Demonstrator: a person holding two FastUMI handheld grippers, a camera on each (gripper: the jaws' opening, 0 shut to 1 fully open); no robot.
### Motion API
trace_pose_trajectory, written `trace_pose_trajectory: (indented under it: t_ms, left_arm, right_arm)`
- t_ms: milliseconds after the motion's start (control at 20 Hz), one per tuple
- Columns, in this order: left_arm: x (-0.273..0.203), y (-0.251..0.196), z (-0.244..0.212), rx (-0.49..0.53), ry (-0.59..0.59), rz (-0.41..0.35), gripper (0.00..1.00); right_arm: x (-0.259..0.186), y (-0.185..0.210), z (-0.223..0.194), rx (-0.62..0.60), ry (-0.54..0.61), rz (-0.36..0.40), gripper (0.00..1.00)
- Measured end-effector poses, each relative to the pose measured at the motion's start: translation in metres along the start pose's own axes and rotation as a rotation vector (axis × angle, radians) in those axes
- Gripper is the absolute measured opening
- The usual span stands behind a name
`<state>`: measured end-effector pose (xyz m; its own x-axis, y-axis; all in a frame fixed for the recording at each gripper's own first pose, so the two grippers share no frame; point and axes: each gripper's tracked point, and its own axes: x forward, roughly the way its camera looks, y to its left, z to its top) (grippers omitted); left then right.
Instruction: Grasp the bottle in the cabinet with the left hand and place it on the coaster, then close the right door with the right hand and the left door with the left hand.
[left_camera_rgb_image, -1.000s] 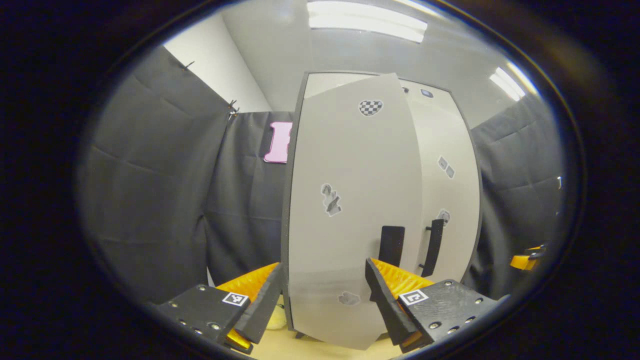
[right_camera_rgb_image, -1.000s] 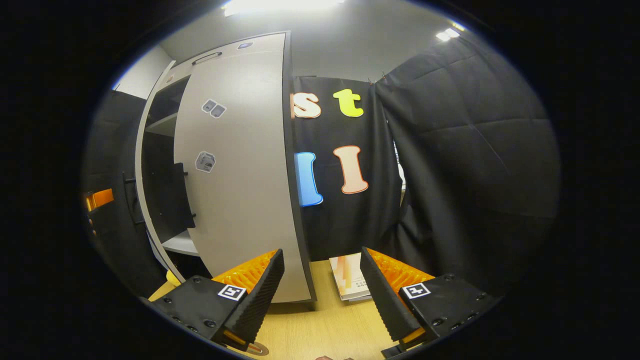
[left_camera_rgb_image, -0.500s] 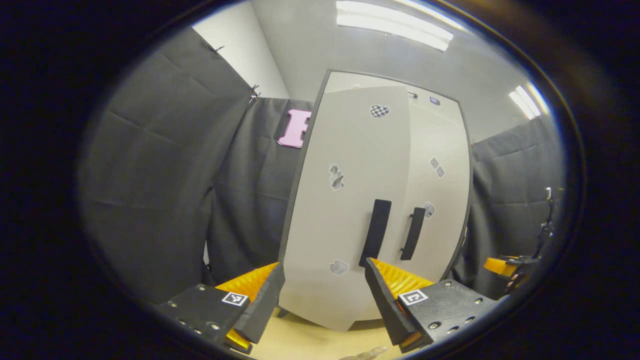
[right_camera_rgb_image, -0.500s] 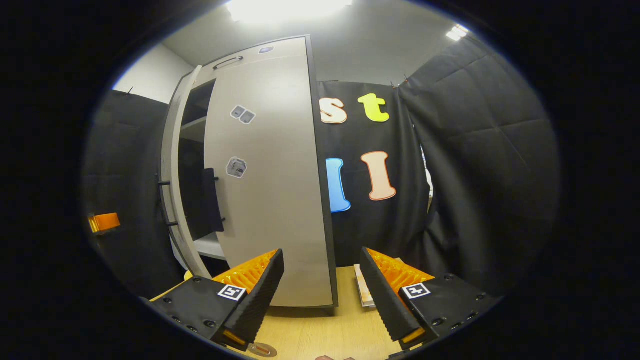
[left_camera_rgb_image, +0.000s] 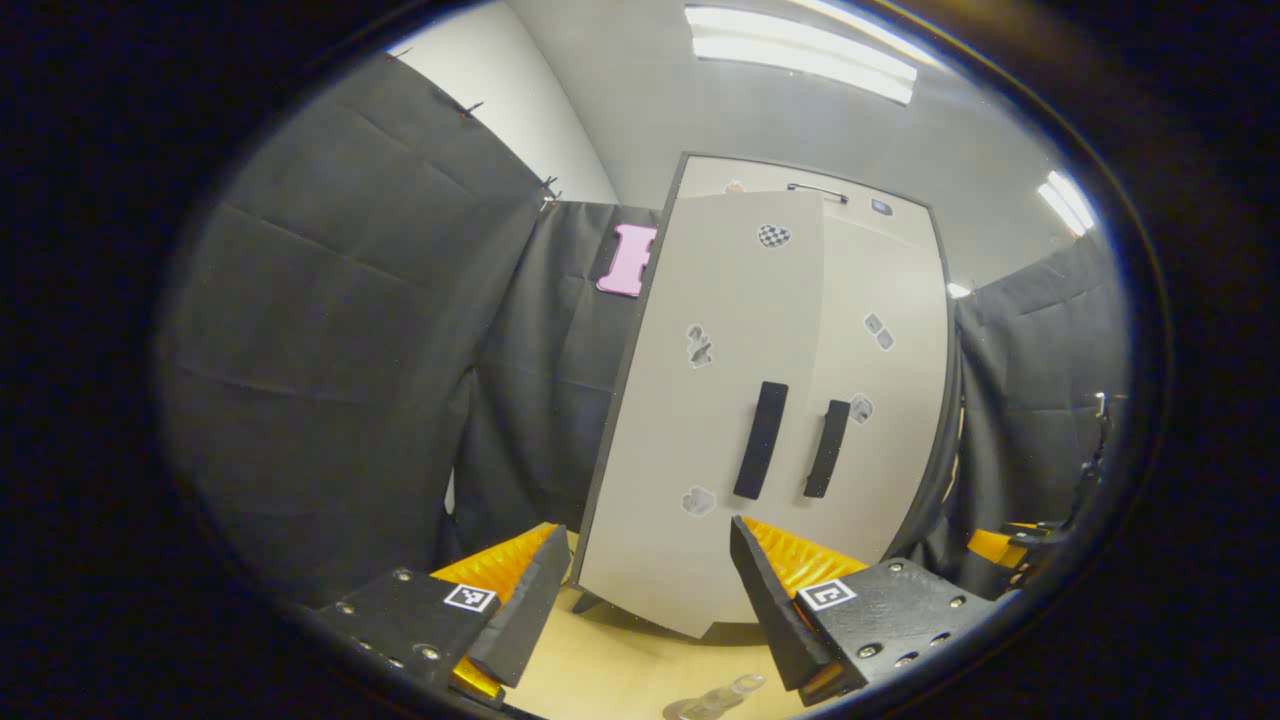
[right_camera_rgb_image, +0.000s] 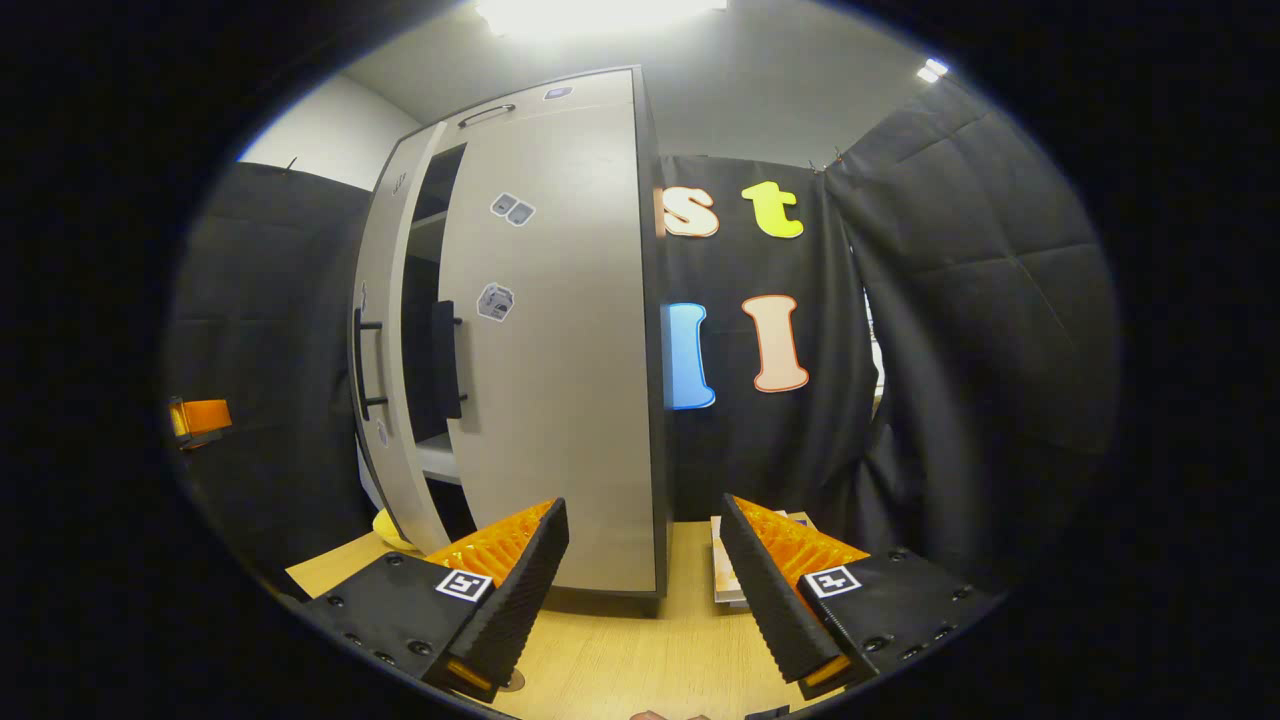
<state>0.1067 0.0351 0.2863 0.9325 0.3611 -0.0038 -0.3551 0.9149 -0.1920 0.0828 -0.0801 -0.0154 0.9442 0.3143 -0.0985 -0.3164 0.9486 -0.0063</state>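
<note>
The grey cabinet stands ahead on the wooden table. In the left gripper view its left door (left_camera_rgb_image: 690, 430) hangs slightly ajar and the right door (left_camera_rgb_image: 885, 400) lies flush, their black handles (left_camera_rgb_image: 760, 440) side by side. My left gripper (left_camera_rgb_image: 645, 535) is open, a short way in front of the left door. A clear bottle (left_camera_rgb_image: 715, 697) peeks in at the bottom edge below it. In the right gripper view a dark gap shows between the left door (right_camera_rgb_image: 385, 350) and the right door (right_camera_rgb_image: 560, 350). My right gripper (right_camera_rgb_image: 643, 510) is open, off the cabinet's right corner, holding nothing.
Thin booklets (right_camera_rgb_image: 728, 565) lie on the table (right_camera_rgb_image: 620, 660) right of the cabinet. A yellow object (right_camera_rgb_image: 390, 528) sits at the cabinet's foot. A round disc (right_camera_rgb_image: 512, 682) shows under my right gripper's left finger. Black cloth walls close in on all sides.
Both grippers have drawn back from the cabinet, which looks smaller now. The left door has swung nearer to shut. The bottle's top has come into the left gripper view.
</note>
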Motion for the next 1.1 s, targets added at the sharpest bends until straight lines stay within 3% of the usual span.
trace_pose_trajectory:
  t_ms: [150, 300, 400, 450, 500, 600, 650, 700, 800, 850, 900, 1000, 1100]
  left_arm:
    - [-0.008, 0.003, 0.001, -0.013, -0.005, 0.016, 0.93]
    - [-0.010, -0.011, -0.002, -0.036, 0.004, -0.015, 0.94]
    - [-0.009, -0.014, -0.004, -0.005, 0.016, -0.019, 0.99]
    - [-0.008, -0.016, -0.005, 0.013, 0.024, -0.030, 0.94]
    - [-0.005, -0.019, -0.005, 0.031, 0.032, -0.041, 0.99]
    - [0.002, -0.020, -0.006, 0.077, 0.049, -0.059, 0.99]
    - [0.006, -0.019, -0.004, 0.102, 0.049, -0.066, 0.94]
    - [0.011, -0.018, -0.002, 0.125, 0.047, -0.074, 0.99]
    - [0.026, -0.014, 0.000, 0.146, 0.050, -0.087, 0.99]
    - [0.035, -0.014, -0.002, 0.138, 0.056, -0.104, 0.94]
    - [0.044, -0.013, -0.002, 0.127, 0.060, -0.118, 0.99]
    - [0.063, -0.005, -0.005, 0.115, 0.068, -0.135, 0.94]
    - [0.078, 0.008, -0.002, 0.115, 0.063, -0.150, 0.99]
  right_arm:
    - [-0.009, 0.001, -0.014, -0.003, 0.019, 0.016, 0.97]
    - [-0.015, -0.001, -0.027, 0.029, 0.045, 0.007, 0.97]
    - [-0.018, 0.001, -0.033, 0.051, 0.062, 0.008, 0.97]
    - [-0.019, 0.004, -0.035, 0.051, 0.069, 0.007, 0.97]
    - [-0.018, 0.005, -0.038, 0.047, 0.081, 0.004, 0.98]
    - [-0.018, 0.011, -0.044, 0.047, 0.106, 0.004, 0.97]
    - [-0.017, 0.013, -0.043, 0.048, 0.110, 0.000, 0.98]
    - [-0.014, 0.016, -0.039, 0.047, 0.106, -0.006, 0.98]
    - [-0.006, 0.021, -0.032, 0.043, 0.100, -0.024, 0.98]
    - [-0.001, 0.024, -0.029, 0.039, 0.098, -0.034, 0.98]
    - [0.005, 0.027, -0.024, 0.035, 0.093, -0.045, 0.98]
    - [0.017, 0.037, -0.017, 0.028, 0.095, -0.065, 0.98]
    - [0.030, 0.049, -0.010, 0.028, 0.097, -0.075, 0.97]
